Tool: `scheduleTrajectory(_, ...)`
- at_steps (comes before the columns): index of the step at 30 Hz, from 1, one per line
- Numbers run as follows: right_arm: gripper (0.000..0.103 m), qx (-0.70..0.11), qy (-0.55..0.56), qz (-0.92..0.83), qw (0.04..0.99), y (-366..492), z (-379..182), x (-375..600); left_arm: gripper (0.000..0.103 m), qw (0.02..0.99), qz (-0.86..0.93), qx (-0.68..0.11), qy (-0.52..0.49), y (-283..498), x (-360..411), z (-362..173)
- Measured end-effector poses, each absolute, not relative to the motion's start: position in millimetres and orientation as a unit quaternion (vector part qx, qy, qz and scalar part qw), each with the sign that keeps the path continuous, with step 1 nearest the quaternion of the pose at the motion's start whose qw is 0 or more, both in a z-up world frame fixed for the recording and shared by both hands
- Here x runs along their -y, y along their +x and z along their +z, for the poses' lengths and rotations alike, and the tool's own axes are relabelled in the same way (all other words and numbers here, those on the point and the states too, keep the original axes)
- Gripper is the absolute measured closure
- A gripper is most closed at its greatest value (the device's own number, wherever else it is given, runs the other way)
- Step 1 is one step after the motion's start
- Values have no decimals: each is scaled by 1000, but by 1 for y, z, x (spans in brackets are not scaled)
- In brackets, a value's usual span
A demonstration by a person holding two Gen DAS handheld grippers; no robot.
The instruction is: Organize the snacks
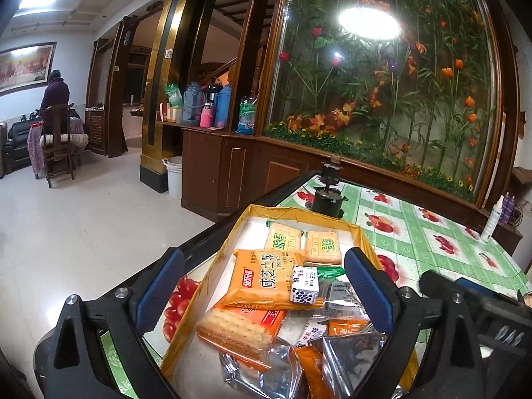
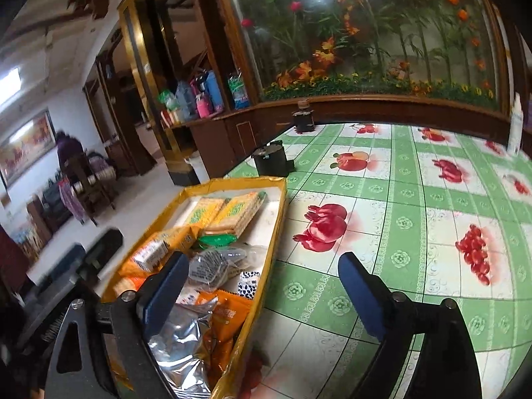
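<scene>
Looks like a between-picks moment; snacks (image 1: 266,279) piled in the yellow tray (image 1: 212,266) at the counter (image 2: 415,199) edge; left gripper (image 1: 266,286) and right gripper (image 2: 262,282) jaws both spread, holding nothing; next up, probably choosing one packet and closing on it.

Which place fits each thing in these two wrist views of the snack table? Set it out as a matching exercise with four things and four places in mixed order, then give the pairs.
Things:
1. two pale cracker packs
2. white spray bottle
3. black canister
4. small blue-and-white carton

Places:
A. on the tablecloth just beyond the box's far end
B. lying on top of the big orange pack
C. side by side at the far end of the yellow box
D. standing at the table's far right edge

Pairs: 1-C, 2-D, 3-A, 4-B
</scene>
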State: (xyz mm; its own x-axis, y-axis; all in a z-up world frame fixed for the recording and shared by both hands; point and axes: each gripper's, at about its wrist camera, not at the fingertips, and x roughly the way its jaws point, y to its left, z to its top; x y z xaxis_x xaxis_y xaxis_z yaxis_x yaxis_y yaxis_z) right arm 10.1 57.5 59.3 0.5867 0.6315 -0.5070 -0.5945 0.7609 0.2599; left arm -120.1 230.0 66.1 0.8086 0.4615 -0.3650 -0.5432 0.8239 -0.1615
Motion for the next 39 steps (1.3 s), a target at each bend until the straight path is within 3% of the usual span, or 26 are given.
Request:
scheduleTrajectory(4, 8, -313, 48, 329, 889, 15, 60, -47, 0, 941, 277, -154, -122, -121, -228, 67)
scheduleTrajectory(23, 8, -293, 48, 289, 910, 2, 69, -14, 0, 940, 304, -155, 17, -141, -179, 97)
scheduleTrajectory(39, 6, -219, -45, 280, 934, -43, 77, -24, 0, 921, 344, -181, 27, -148, -182, 94)
